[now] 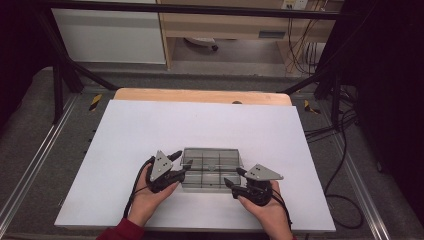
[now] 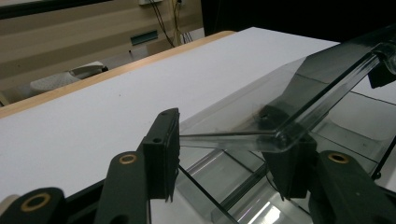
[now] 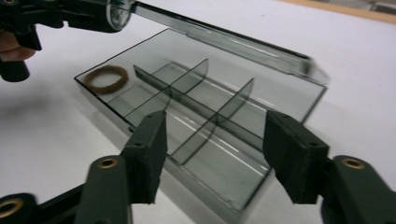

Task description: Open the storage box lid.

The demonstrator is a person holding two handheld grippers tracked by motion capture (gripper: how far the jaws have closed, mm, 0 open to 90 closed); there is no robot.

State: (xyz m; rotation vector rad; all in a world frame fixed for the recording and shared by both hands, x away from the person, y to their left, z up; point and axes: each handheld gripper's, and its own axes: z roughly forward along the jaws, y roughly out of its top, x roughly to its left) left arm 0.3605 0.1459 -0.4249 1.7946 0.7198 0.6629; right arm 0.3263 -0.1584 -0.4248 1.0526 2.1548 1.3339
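Holding the lid (image 2: 280, 135) of the box (image 1: 211, 170) near the counter's (image 1: 150, 130) front edge, the left gripper (image 1: 181, 162) risked slipping on smooth plastic, while the right gripper (image 3: 215, 158) stood wide open beside the box.

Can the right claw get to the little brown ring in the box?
Probably yes: the lid is lifted, so the ring lies uncovered in a far corner compartment, and the right claw is open.

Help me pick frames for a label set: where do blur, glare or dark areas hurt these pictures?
High view: sharp on the white table, but the surroundings fall nearly black. Left gripper view: the raised lid is see-through with faint reflections, blurring its edges. Right gripper view: soft motion blur on the lid's far corner; the divided box shows pale glare streaks.
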